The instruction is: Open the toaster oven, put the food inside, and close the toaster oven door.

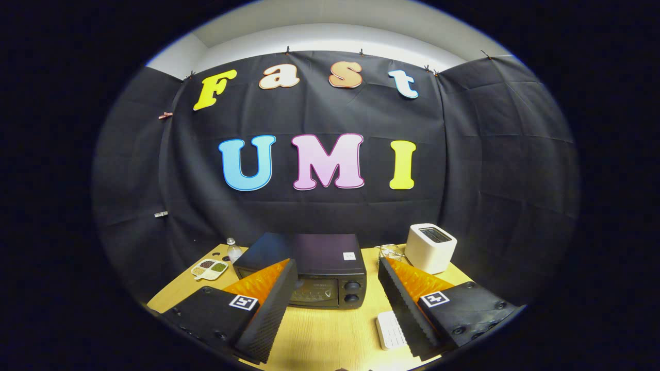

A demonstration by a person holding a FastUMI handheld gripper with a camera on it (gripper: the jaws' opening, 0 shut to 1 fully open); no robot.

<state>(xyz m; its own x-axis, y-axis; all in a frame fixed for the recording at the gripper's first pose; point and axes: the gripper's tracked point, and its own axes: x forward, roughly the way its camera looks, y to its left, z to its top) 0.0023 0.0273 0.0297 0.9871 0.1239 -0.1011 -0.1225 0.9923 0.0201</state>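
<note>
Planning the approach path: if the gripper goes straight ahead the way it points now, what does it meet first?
Most likely the toaster oven, which sits just ahead between the open fingers of the gripper, its door shut. Bare wooden table lies before it. Depth is hard to judge here.

Middle: black box-shaped toaster oven [314,270] on the wooden desk [330,335], beyond the tongs [335,293].
Left: small sectioned dish [210,269], clear bottle [233,251] behind.
Right: white boxy toaster [430,247].
Front: white slotted block [390,330].

Tongs [335,304] spread wide above the bench [330,335], gripping nothing.
Toaster oven [314,273] sits beyond the fingers, door closed; white toaster [430,247] to its right; divided dish [210,268] and small bottle [233,250] to its left.
</note>
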